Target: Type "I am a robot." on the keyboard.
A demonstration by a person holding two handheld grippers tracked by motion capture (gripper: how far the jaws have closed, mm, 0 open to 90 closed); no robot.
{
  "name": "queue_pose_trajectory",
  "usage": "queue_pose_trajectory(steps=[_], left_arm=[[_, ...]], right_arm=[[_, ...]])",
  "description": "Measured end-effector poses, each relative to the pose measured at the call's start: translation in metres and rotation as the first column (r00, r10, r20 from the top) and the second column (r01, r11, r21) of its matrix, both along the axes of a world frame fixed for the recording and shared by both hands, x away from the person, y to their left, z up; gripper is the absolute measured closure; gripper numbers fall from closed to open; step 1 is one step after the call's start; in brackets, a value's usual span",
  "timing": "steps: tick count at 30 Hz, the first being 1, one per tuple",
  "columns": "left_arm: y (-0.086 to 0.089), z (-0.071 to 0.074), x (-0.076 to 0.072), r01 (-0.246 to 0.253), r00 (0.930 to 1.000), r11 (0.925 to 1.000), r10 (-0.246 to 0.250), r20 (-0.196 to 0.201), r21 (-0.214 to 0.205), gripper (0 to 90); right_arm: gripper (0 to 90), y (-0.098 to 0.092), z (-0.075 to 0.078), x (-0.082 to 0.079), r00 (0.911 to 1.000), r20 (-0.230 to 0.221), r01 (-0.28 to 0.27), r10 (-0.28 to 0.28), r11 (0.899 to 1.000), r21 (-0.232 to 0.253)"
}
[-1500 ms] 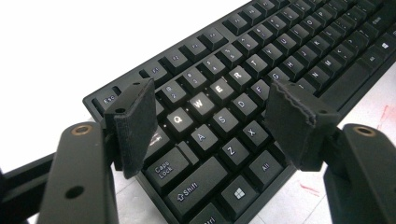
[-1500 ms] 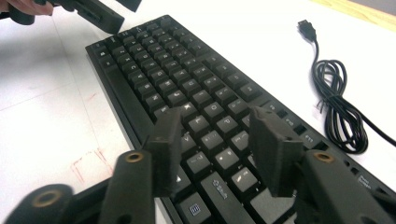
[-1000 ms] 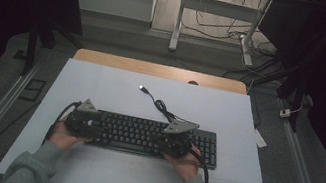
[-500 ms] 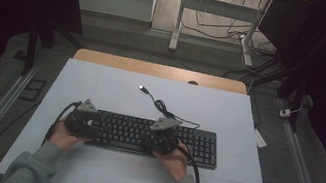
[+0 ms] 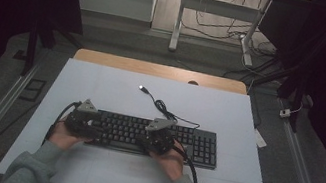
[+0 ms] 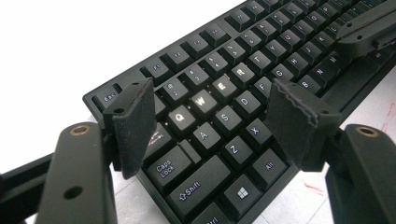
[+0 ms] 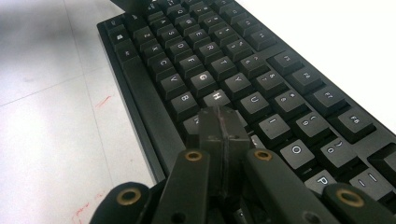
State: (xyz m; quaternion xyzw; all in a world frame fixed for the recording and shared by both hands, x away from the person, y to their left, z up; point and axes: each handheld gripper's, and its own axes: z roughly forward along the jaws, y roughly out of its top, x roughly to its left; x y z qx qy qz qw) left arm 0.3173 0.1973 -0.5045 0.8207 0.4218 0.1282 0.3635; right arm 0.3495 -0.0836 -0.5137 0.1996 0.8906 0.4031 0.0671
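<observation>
A black keyboard point(image 5: 192, 142) lies across the near half of the white table top. My left gripper point(image 5: 86, 124) hovers over its left end. In the left gripper view the left gripper point(image 6: 210, 105) stands open, its pads point(image 6: 133, 121) apart on either side of the Q, W, A and S keys point(image 6: 205, 119), with nothing held. My right gripper point(image 5: 157, 139) is over the middle of the keyboard. In the right gripper view the right gripper point(image 7: 223, 123) is shut, pads pressed together, its tip just over the keys beside the H key point(image 7: 216, 97). Whether it touches a key I cannot tell.
The keyboard's cable point(image 5: 163, 107) runs from its back edge to a loose USB plug point(image 5: 142, 88) on the table. A wooden strip point(image 5: 159, 69) borders the far edge. Red pen marks point(image 7: 103, 101) show on the table in front of the keyboard. Metal rails run along both sides.
My right gripper has moved left along the keyboard, from near the number pad side to the middle keys. The left gripper has stayed where it was.
</observation>
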Motion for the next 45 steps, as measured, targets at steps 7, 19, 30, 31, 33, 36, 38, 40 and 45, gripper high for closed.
queue_pose_trajectory(steps=[7, 19, 30, 31, 33, 36, 38, 40, 45], left_arm=[[0.000, 0.000, 0.000, 0.000, 1.0000, 1.0000, 0.000, 0.001, 0.002, 33.1], [0.000, -0.001, 0.000, 0.002, 1.0000, 1.0000, -0.002, -0.002, 0.004, 33.1], [0.000, -0.001, 0.000, 0.003, 1.0000, 1.0000, -0.003, -0.002, 0.008, 33.0], [0.000, -0.001, 0.000, 0.003, 1.0000, 1.0000, -0.003, -0.001, 0.007, 33.0], [0.001, -0.001, 0.000, 0.000, 1.0000, 1.0000, 0.000, 0.001, 0.005, 33.0], [0.002, -0.001, 0.000, -0.003, 1.0000, 1.0000, 0.003, 0.001, 0.003, 33.0], [0.002, -0.001, 0.001, -0.003, 1.0000, 1.0000, 0.003, 0.000, 0.005, 33.0], [0.002, -0.001, 0.000, -0.003, 1.0000, 1.0000, 0.003, 0.002, 0.004, 33.0], [0.002, 0.000, -0.001, -0.005, 1.0000, 1.0000, 0.005, 0.006, 0.001, 33.0]], right_arm=[[90.0, 0.001, -0.002, 0.000, 1.0000, -0.001, 0.005, -0.005, 1.000, -0.013], [90.0, 0.001, -0.003, 0.001, 1.0000, 0.007, 0.005, -0.005, 1.000, -0.020], [90.0, 0.003, -0.005, 0.000, 0.9999, 0.013, 0.006, -0.006, 1.000, -0.029], [90.0, 0.003, -0.005, 0.000, 0.9999, 0.016, 0.006, -0.005, 1.000, -0.029], [90.0, 0.000, -0.002, 0.000, 0.9998, 0.020, 0.009, -0.009, 1.000, -0.013], [90.0, -0.005, 0.003, 0.000, 0.9993, 0.029, 0.023, -0.023, 1.000, 0.005], [90.0, -0.009, 0.006, 0.001, 0.9990, 0.030, 0.032, -0.033, 0.999, 0.019], [90.0, -0.013, 0.008, 0.002, 0.9987, 0.030, 0.040, -0.041, 0.999, 0.029], [90.0, -0.023, 0.012, 0.000, 0.9978, 0.036, 0.054, -0.056, 0.998, 0.039]])
